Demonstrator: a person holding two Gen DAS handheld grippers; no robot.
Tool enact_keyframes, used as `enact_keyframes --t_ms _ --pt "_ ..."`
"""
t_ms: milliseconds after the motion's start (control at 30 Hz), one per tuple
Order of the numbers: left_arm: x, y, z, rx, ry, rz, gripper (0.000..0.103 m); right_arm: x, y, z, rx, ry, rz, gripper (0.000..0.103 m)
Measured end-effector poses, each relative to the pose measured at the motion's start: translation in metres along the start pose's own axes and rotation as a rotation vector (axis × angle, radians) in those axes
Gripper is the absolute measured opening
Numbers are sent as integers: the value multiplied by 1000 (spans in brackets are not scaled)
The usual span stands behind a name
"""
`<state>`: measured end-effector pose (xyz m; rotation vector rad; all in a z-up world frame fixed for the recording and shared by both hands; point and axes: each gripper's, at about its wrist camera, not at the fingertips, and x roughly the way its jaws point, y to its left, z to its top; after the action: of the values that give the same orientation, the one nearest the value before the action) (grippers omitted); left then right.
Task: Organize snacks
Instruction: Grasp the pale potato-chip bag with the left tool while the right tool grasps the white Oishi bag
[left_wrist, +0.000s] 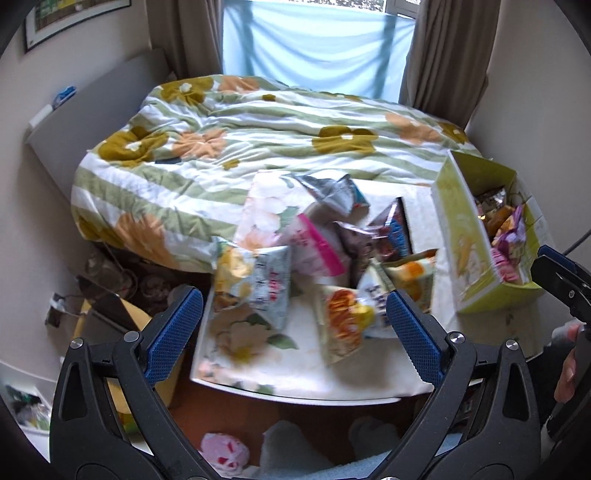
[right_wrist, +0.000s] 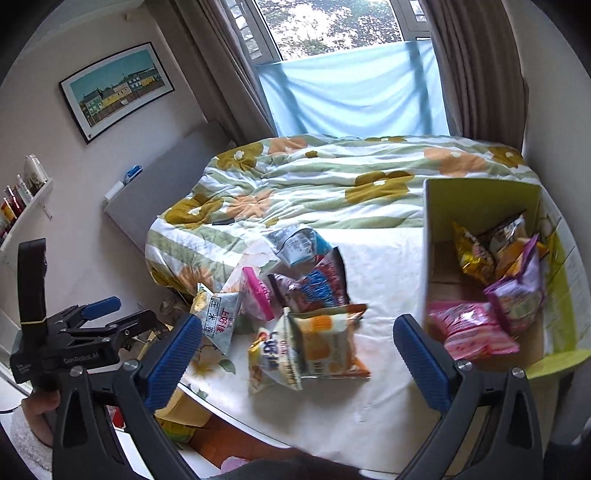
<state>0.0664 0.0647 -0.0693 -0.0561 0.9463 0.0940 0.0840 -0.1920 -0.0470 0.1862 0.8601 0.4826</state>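
A: Nearest the lens are the blue ribbed pads of the right gripper, jaws spread wide and holding nothing. The left gripper is just as released over its side of the table.

B: So which step is this?

A: I'd judge a pause between picks. Several packets already lie in the green cardboard box at three o'clock; the loose pile of snack bags sits at centre on the white floral tablecloth.

B: And the next move?

A: Probably reaching to twelve o'clock for the orange-and-white bag, closest to the right gripper. It's crinkly, puffed foil, so pinch a flat sealed edge, or it may slip.

B: Behind?

A: A soft, rumpled flowered quilt.
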Motion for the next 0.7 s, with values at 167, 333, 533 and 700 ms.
enact_keyframes --t_ms 167,333,533,700 --pt "25 48 -2 23 44 -32 99 30 25 -17 55 24 -39 103" --pt "63 81 -4 49 94 -86 99 57 35 -42 180 45 -116 103" --pt "121 97 -2 47 171 -156 99 78 30 -72 397 60 -144 103" --pt "152 94 0 66 195 -139 99 104 30 -90 450 119 -151 103"
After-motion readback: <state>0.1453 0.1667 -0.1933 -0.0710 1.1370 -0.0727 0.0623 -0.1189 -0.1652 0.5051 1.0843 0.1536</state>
